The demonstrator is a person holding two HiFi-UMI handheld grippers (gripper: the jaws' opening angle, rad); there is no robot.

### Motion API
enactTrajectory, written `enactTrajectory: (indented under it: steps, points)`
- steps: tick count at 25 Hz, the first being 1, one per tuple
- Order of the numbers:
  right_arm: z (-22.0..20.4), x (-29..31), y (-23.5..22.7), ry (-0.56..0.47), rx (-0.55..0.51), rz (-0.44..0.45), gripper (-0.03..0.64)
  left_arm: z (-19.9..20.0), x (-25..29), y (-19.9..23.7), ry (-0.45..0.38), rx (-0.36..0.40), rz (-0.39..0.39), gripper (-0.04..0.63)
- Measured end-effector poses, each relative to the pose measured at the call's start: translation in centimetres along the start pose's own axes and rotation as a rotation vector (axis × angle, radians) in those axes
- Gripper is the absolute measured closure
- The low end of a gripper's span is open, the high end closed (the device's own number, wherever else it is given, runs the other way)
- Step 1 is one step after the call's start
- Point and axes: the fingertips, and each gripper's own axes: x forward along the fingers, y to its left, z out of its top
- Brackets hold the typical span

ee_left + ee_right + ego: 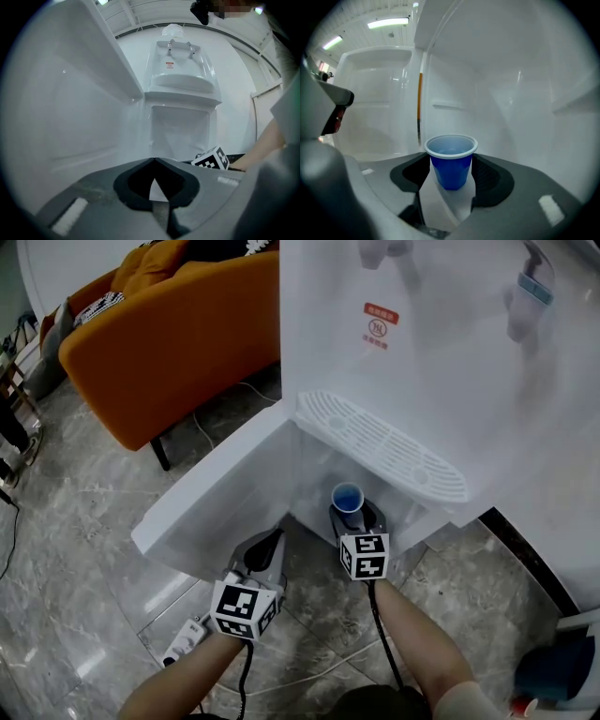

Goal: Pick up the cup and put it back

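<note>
R gripper point(451, 164) reached into open lower cabinet point(314, 474) of white plastic dispenser point(422, 362). Its fingers point(490, 177) pinched blue cup point(451, 161) on both sides, cup upright on cabinet floor, prob. gripped for the lift. Cup thin, tapered, smooth, rolled rim. L gripper point(153, 161) idle by door point(216, 493), fingers pressed together, empty.

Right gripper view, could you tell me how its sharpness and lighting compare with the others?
Right gripper view: blue cup crisp, strong fisheye bowing, black corners. Left gripper view: hazier, same black vignette. Head view: water dispenser front washed out, slightly smeared.
</note>
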Motion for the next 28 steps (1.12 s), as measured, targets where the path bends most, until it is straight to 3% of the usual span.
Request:
enactTrajectory:
  steps: [11,14,21,25,28]
  points:
    - [2.8,-2.3,2.6,-0.044,0.006,0.082,0.339,1.2,-1.4,-0.4,-0.001,0.067,-0.012,0.594]
    - [4.5,-4.1,3.5,-0.059,0.002,0.101,0.341,3.2,-2.2,-0.2,-0.026,0.059,0.001,0.594]
    - [10.4,-10.7,6.1,-0.086,-0.006,0.154,0.342,9.3,-5.3,-2.0,-0.061,0.124,-0.021,0.594]
    - [13.9,-14.8,7.6,-0.069,-0.032,0.176,0.344,12.7,-7.3,-3.0,-0.051,0.123,-0.029,0.594]
    - [16.5,-17.6,8.7,-0.040,-0.021,0.186,0.345,15.3,-9.1,-3.3,-0.036,0.174,-0.012,0.594]
